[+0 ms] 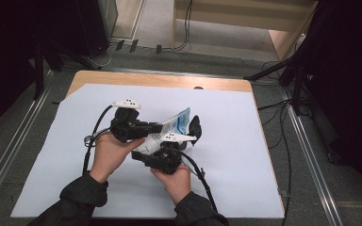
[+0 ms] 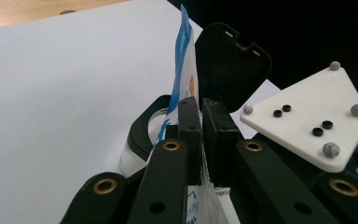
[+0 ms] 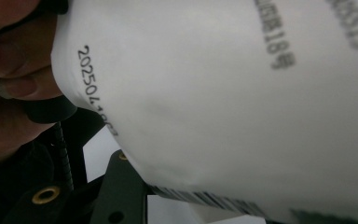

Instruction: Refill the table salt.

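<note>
A white packet [image 1: 174, 123] with a blue top edge is held up over the middle of the table between both grippers. My left gripper [image 1: 158, 127] points right, and its jaws [image 2: 203, 135] are shut on the packet [image 2: 185, 60]. My right gripper [image 1: 167, 149] sits just below the packet, aimed up at it. In the right gripper view the packet's printed white back [image 3: 214, 93] hides the jaw tips, and one black jaw arm [image 3: 116, 196] shows beneath. Just beyond stands a small container with a clear base [image 2: 135, 154] and an open black lid [image 2: 228, 60].
A large white sheet [image 1: 245, 155] covers the wooden table [image 1: 160, 80]. The black-lidded container [image 1: 195, 127] stands right of the grippers. Cables trail from both grippers towards the person. Dark stands and floor rails flank the table.
</note>
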### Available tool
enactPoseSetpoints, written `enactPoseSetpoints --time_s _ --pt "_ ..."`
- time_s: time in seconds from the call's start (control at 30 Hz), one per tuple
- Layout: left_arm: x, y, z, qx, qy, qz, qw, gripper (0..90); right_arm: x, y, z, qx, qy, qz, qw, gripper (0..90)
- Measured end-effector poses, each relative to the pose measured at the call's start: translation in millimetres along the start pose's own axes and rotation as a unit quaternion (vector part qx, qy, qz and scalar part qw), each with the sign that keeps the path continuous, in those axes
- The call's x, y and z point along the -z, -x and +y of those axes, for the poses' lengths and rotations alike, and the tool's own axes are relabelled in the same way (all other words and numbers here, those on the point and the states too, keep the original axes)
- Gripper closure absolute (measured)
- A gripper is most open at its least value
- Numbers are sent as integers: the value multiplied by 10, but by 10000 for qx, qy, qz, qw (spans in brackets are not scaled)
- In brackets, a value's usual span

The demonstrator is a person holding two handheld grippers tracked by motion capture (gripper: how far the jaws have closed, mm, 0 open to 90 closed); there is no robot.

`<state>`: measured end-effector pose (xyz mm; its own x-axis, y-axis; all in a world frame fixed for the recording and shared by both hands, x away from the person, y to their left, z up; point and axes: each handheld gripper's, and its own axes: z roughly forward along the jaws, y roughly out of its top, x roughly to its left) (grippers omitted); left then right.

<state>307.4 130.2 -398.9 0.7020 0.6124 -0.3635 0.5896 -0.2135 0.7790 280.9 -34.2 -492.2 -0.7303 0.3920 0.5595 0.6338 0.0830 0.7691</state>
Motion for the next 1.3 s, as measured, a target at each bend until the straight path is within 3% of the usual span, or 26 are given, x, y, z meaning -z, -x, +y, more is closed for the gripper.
enactPoseSetpoints --time_s 0.3,0.9,1.3 --pt "8 4 3 39 -20 -7 10000 880 -1 6 2 -167 41 154 9997 643" --pt "32 15 0 -19 -124 212 9997 900 4 -18 -5 153 -2 -115 9998 577" --pt "0 27 6 1 -129 219 9997 900 -3 -16 15 -25 11 -16 10000 617"
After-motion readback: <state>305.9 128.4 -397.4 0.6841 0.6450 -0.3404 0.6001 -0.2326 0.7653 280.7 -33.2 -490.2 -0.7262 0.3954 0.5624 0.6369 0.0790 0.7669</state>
